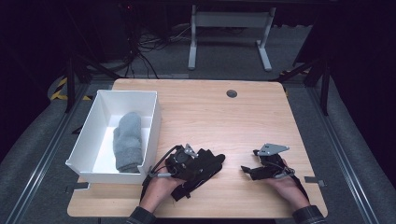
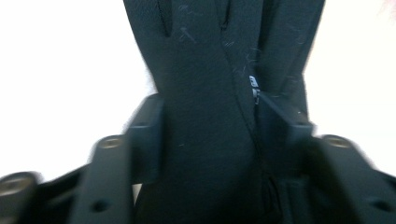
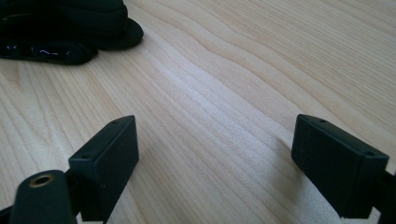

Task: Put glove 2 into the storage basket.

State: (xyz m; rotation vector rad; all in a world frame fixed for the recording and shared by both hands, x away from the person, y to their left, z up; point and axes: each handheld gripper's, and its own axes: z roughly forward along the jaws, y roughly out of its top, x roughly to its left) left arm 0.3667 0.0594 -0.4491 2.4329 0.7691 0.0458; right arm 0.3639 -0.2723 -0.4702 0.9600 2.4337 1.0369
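Note:
A black glove point(image 1: 211, 162) lies on the wooden table point(image 1: 224, 119) near its front edge, left of centre. My left gripper point(image 1: 201, 165) lies over it, held in the person's left hand. In the left gripper view the black glove point(image 2: 201, 70) packs the space between the two jaws, and my left gripper point(image 2: 210, 126) is shut on it with both pads against the fabric. To the right, my right gripper point(image 1: 249, 161) rests low over bare wood with its jaws wide apart. In its own view my right gripper point(image 3: 215, 154) holds nothing, and the glove point(image 3: 70, 28) lies at the upper left.
A white bin point(image 1: 156, 121) stands at the table's left side with a grey mitten point(image 1: 128, 140) lying inside it. A round grommet point(image 1: 231, 93) sits near the far edge. Beyond the table are a desk frame point(image 1: 229, 32) and cables on the floor.

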